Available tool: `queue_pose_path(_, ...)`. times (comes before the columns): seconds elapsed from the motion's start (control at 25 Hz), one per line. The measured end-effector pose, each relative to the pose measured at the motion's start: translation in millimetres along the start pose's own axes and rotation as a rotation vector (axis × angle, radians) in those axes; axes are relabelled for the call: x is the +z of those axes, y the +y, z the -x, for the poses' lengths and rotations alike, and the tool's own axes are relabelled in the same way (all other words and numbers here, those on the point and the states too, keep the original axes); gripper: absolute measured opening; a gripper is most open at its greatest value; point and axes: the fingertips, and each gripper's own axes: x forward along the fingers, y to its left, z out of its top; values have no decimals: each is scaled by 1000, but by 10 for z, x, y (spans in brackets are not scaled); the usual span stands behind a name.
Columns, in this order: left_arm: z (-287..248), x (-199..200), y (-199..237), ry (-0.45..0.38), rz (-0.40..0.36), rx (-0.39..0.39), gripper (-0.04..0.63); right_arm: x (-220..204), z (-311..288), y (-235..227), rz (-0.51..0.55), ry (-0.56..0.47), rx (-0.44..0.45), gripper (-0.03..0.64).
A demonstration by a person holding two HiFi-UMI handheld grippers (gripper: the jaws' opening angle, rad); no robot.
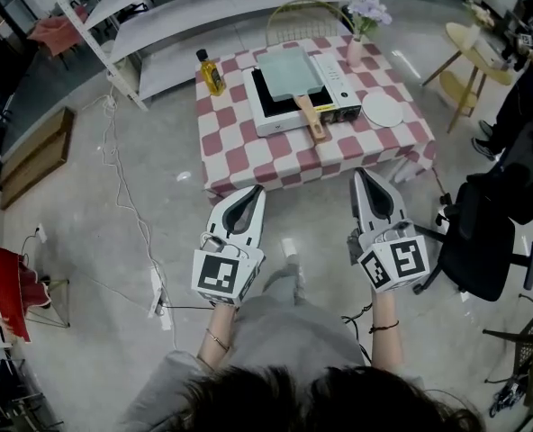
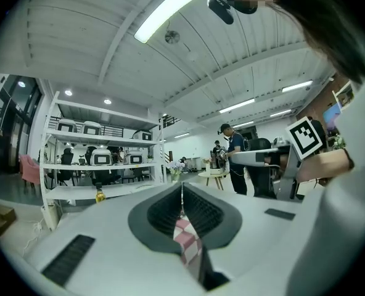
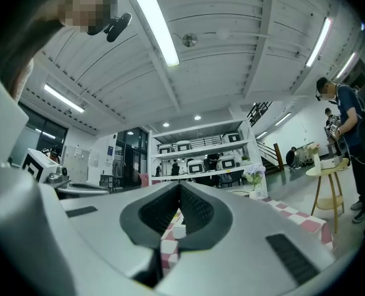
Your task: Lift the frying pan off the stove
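A pale green square frying pan (image 1: 289,69) with a wooden handle (image 1: 312,120) rests on a white portable stove (image 1: 298,99) on the checkered table (image 1: 239,147). The handle points toward me. My left gripper (image 1: 257,191) hangs shut and empty in front of the table's near edge, left of the pan. My right gripper (image 1: 360,175) is shut and empty too, at the near edge right of the stove. In the left gripper view the left gripper (image 2: 182,187) shows only a strip of checkered cloth past its closed jaws. The right gripper (image 3: 180,187) sees the stove's white side (image 3: 179,230).
An oil bottle (image 1: 211,72) stands at the table's back left, a white plate (image 1: 382,110) right of the stove, a vase of flowers (image 1: 358,36) behind it. A black office chair (image 1: 483,232) is at my right, white shelving (image 1: 158,25) behind the table, cables (image 1: 131,214) on the floor.
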Motion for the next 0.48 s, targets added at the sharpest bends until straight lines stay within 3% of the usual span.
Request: queue_pose_path(0.48, -482, -162, 263, 19, 42, -13, 29, -168, -522, -240, -9, 31, 21, 21)
